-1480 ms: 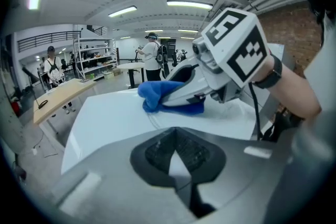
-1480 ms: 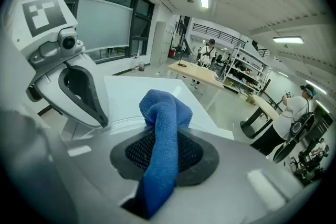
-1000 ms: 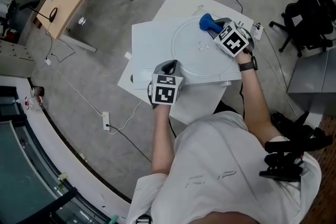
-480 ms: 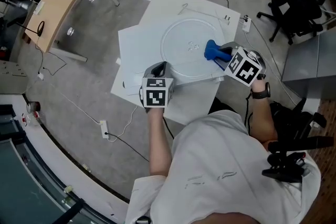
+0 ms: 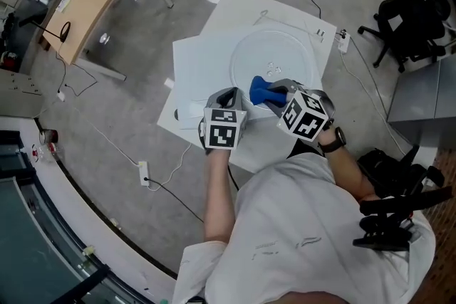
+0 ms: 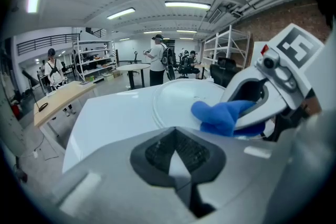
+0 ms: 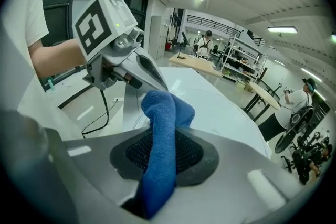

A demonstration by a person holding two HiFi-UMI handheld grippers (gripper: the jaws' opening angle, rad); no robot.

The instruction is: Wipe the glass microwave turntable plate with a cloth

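Observation:
The clear glass turntable plate (image 5: 279,57) lies flat on white sheets (image 5: 203,64). My right gripper (image 5: 269,93) is shut on a blue cloth (image 5: 260,90) and presses it on the plate's near rim. The cloth bulges from between the pads in the right gripper view (image 7: 163,123). My left gripper (image 5: 231,96) sits just left of it at the plate's near-left rim, jaws closed with a pale sliver between the pads (image 6: 177,157). In the left gripper view the plate (image 6: 178,98) spreads ahead and the cloth (image 6: 223,115) sits at the right.
A wooden table (image 5: 89,0) stands at the far left. A cable and power strip (image 5: 144,168) lie on the floor by the sheets' left. A white adapter (image 5: 345,40) rests at the far right corner. An office chair (image 5: 413,11) is at the right.
My right gripper has dragged the blue cloth from the plate's far right side across to its near rim, close to the left gripper. The left gripper has stayed at the rim.

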